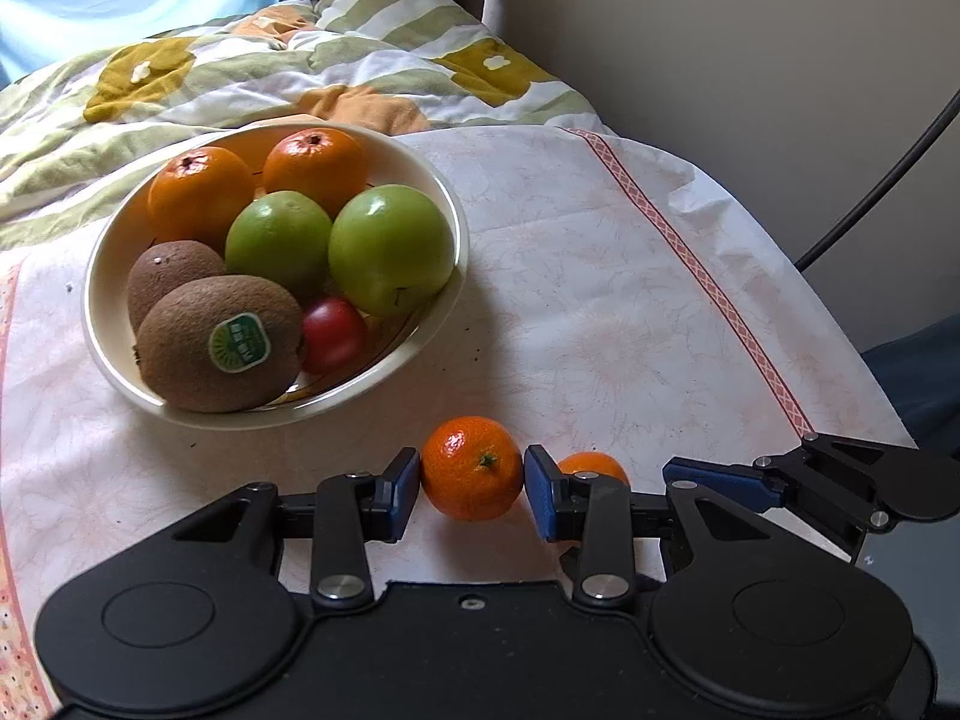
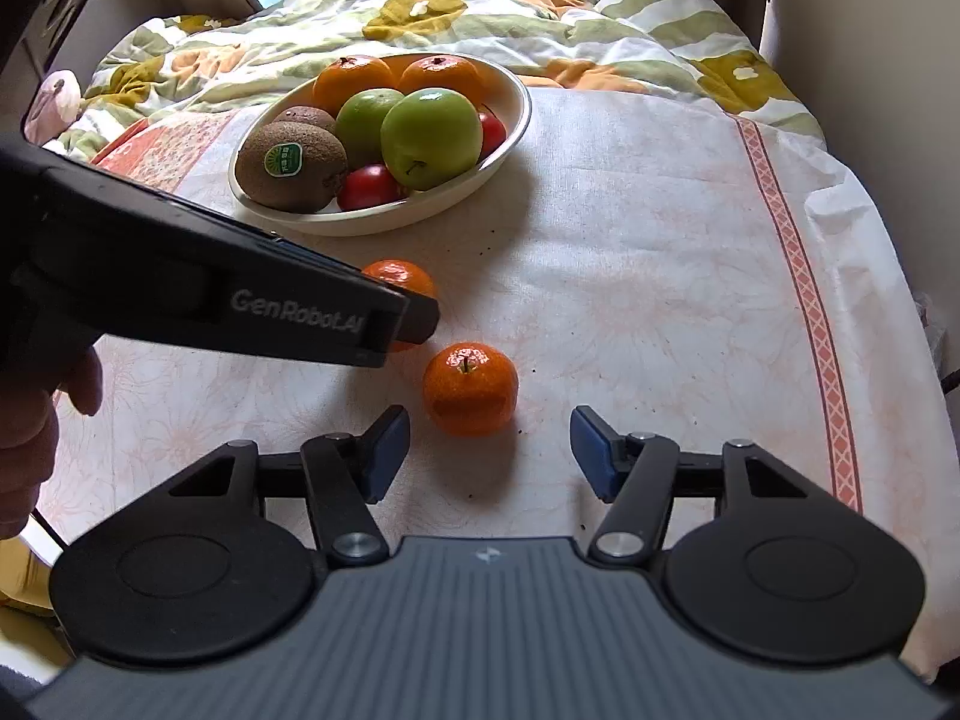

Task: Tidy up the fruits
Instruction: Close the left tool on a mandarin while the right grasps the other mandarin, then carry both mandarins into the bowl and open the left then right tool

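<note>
- Bedroom corner, floral duvet (image 1: pixel 252 78) bunched behind, pale window above in the right wrist view.
- Tablecloth (image 1: pixel 600 276), white with faint orange flowers and a red patterned stripe (image 2: pixel 810 312) along the right side, covering the work surface.
- Cream bowl (image 1: pixel 96 324) on the far left part of the cloth, holding all fruit listed next.
- Two green apples (image 1: pixel 390 249) mid-bowl, touching side by side.
- Two oranges (image 1: pixel 201 195) at the bowl's back rim.
- Two kiwis (image 1: pixel 219 342) at the front, nearer one with a green sticker.
- Two small red fruits (image 2: pixel 369 186), kind unclear, tucked beside the apples.
- Left gripper (image 1: pixel 471 492) low over the cloth in front of the bowl, blue pads (image 1: pixel 402 489) closed in on either side of a mandarin (image 1: pixel 471 468); both look to touch the peel; mandarin seems to sit on the cloth.
- Same gripper seen side-on from the right wrist view, black arm marked GenRobot.AI, covering most of that mandarin.
- Right gripper (image 2: pixel 489 453) spread wide, nothing between the pads.
- Second mandarin (image 2: pixel 470 387) loose on the cloth just ahead of the right gripper, stem up, near the first, well short of the bowl.
- Black cable (image 1: pixel 870 180) against the wall, right.
</note>
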The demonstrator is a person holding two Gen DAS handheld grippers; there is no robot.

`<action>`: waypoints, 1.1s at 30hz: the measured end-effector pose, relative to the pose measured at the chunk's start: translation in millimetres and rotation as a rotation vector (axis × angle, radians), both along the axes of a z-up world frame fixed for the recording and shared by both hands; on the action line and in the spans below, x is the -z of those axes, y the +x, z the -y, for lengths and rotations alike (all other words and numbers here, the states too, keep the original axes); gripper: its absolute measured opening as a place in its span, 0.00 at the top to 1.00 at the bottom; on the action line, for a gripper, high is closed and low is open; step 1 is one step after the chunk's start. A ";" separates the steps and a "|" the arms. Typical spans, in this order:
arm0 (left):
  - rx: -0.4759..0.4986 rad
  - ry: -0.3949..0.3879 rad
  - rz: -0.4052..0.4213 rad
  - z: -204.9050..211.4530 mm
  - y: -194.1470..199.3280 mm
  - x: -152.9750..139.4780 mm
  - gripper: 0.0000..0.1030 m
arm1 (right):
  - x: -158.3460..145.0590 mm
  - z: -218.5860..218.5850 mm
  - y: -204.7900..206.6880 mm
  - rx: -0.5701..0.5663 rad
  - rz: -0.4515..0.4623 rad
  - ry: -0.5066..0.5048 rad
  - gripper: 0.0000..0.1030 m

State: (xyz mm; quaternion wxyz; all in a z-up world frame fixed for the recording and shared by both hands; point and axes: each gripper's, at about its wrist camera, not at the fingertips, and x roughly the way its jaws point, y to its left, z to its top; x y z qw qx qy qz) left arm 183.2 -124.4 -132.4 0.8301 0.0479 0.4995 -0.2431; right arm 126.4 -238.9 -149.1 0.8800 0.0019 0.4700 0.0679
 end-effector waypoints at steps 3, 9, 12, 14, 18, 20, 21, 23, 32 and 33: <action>-0.030 0.007 0.005 -13.6 -3.9 -0.5 0.59 | 0.2 -1.5 2.5 -0.011 0.003 -0.004 0.30; -0.089 0.004 0.008 -35.6 -11.2 -2.8 0.59 | 1.0 -7.1 9.3 -0.036 0.009 -0.010 0.34; -0.108 -0.001 0.007 -42.1 -13.8 -3.9 0.59 | 1.4 -9.1 13.0 -0.038 0.012 -0.015 0.36; -0.119 -0.004 0.010 -45.4 -15.2 -4.9 0.59 | 3.0 -9.7 16.5 -0.039 0.001 -0.018 0.45; -0.129 -0.014 0.019 -48.9 -19.1 -8.7 0.59 | 2.2 -9.6 17.1 -0.037 -0.002 -0.022 0.50; -0.128 -0.018 0.025 -49.8 -21.7 -11.5 0.59 | -0.6 -9.4 14.8 -0.033 0.005 -0.023 0.50; -0.126 -0.022 0.028 -49.9 -23.3 -13.6 0.59 | -3.0 -9.2 13.3 -0.033 0.007 -0.022 0.50; -0.119 -0.028 0.035 -48.7 -26.9 -17.8 0.59 | -9.0 -8.9 9.7 -0.027 0.017 -0.023 0.50; -0.076 -0.072 0.080 -40.8 -48.8 -45.9 0.59 | -42.1 -5.3 -9.4 0.013 0.057 -0.026 0.50; -0.074 -0.078 0.085 -40.6 -51.3 -49.4 0.59 | -45.9 -4.7 -11.7 0.018 0.062 -0.027 0.50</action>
